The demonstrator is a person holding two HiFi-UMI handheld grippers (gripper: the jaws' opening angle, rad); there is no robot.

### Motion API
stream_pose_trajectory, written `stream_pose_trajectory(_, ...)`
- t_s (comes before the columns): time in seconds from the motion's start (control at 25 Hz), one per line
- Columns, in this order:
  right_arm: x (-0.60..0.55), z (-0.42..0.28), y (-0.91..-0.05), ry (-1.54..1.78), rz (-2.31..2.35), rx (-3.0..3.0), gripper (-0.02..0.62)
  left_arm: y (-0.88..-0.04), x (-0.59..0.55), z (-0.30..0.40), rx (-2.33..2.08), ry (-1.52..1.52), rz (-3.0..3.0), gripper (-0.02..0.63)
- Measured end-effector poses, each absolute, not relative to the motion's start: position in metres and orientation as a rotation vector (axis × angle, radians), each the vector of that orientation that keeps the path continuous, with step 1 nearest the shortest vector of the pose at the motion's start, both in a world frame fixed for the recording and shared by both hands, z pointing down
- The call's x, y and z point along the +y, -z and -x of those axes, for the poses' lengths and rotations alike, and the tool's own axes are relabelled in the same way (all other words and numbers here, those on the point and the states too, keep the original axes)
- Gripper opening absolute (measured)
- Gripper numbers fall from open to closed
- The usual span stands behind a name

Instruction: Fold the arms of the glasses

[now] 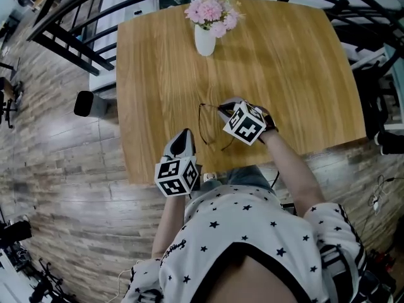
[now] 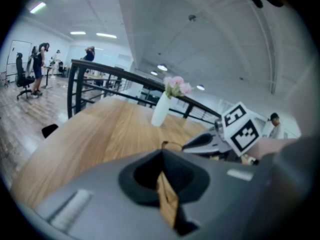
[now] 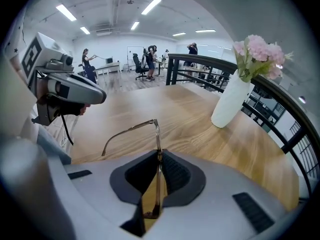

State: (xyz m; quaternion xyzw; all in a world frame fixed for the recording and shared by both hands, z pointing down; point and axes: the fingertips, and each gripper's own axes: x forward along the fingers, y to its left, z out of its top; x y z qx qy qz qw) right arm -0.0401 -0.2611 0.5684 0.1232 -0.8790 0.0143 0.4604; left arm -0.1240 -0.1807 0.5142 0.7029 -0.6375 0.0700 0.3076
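Head view: the glasses are at the near side of the worktop, with my right gripper at their frame.

Left gripper view: my left gripper is closed on nothing.

Right gripper view: my right gripper clamps the thin frame edge-on. Twisting could bend the hinge, or the frame could slip.

Premises: open-plan office. Strip ceiling lights at twelve o'clock in the right gripper view. Swivel chair and whiteboard at nine o'clock in the left gripper view. People stand among desks beyond a black railing.
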Motion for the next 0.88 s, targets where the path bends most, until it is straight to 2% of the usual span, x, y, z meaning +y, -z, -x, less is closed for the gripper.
stream_pose_trajectory(0.88,-0.213,0.028,-0.517,-0.056,-0.575,-2.227,0.035,-0.495,-0.129,0.119,-1.63,-0.173,-1.968,0.008)
